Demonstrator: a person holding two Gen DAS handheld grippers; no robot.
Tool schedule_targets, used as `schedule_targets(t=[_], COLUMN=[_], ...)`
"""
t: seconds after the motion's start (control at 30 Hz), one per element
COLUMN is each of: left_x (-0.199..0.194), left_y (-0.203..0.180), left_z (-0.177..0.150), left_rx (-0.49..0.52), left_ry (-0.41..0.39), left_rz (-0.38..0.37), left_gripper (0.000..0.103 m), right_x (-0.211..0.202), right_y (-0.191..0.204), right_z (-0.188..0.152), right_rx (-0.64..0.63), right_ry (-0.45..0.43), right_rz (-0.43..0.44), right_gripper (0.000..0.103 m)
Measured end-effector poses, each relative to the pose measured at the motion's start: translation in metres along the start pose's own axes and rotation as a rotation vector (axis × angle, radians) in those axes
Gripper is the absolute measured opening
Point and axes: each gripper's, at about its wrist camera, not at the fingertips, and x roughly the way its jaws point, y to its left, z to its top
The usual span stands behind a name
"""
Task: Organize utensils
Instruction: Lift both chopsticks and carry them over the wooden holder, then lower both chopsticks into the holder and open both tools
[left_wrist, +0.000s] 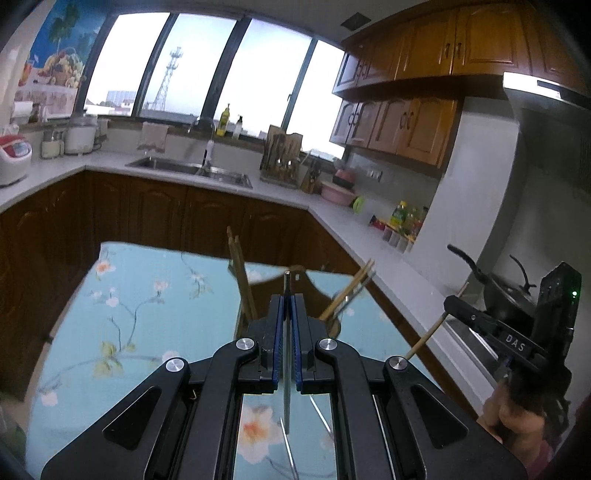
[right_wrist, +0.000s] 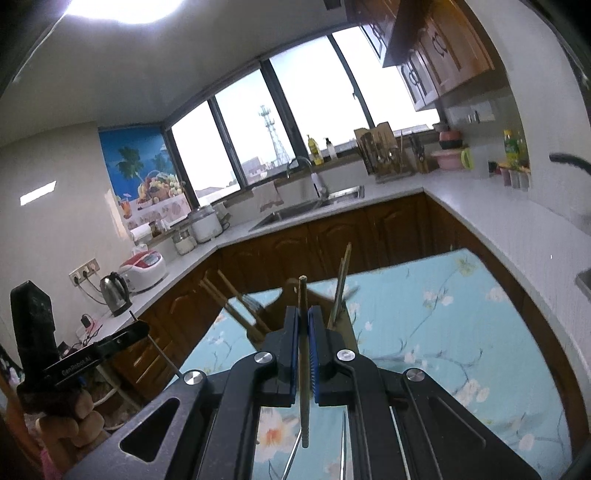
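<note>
My left gripper (left_wrist: 287, 299) is shut on a thin metal chopstick (left_wrist: 286, 354) that runs upright between the blue pads. My right gripper (right_wrist: 303, 310) is shut on a wooden chopstick (right_wrist: 303, 354), also held upright; it shows in the left wrist view (left_wrist: 424, 338) at the right. Just beyond both grippers a brown wooden utensil holder (right_wrist: 280, 314) stands on the floral blue table, with wooden chopsticks (left_wrist: 242, 280) and more utensils (left_wrist: 349, 291) leaning out of it. The holder is mostly hidden behind the jaws.
The blue floral tablecloth (left_wrist: 147, 314) covers the table below. More metal utensils (right_wrist: 295, 450) lie on it under the grippers. Kitchen counters with a sink (left_wrist: 192, 170), a rice cooker (left_wrist: 13, 157), a kettle (right_wrist: 116, 293) and a wok (left_wrist: 506, 295) surround the table.
</note>
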Motion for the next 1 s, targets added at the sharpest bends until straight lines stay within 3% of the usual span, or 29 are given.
schedule_targets(t=[0.27,0.5,0.67,1.0], left_x=[0.01,0.044,0.074,0.107], left_y=[-0.008,-0.011,-0.009,-0.001], left_z=[0.052,0.079,0.071,0.03], left_rx=[0.017,0.039,0.048,0.036], left_ry=[-0.126,-0.178,-0.163,-0.094], left_rz=[0.013,0.062,0.098,0.097], left_gripper=[0.004,0.004,0.004,0.004], right_x=[0.012,0.041,0.064,0.092], right_y=[0.007,0.01,0.009,-0.008], right_z=[0.043,0.069,0.067,0.03], right_rx=[-0.011,-0.017,-0.037,-0.017], right_ry=[-0.114,-0.161,-0.171,-0.137], right_rz=[-0.014,-0.033,-0.064,-0.092], right_gripper=[0.006,0.006,0.006,0.006])
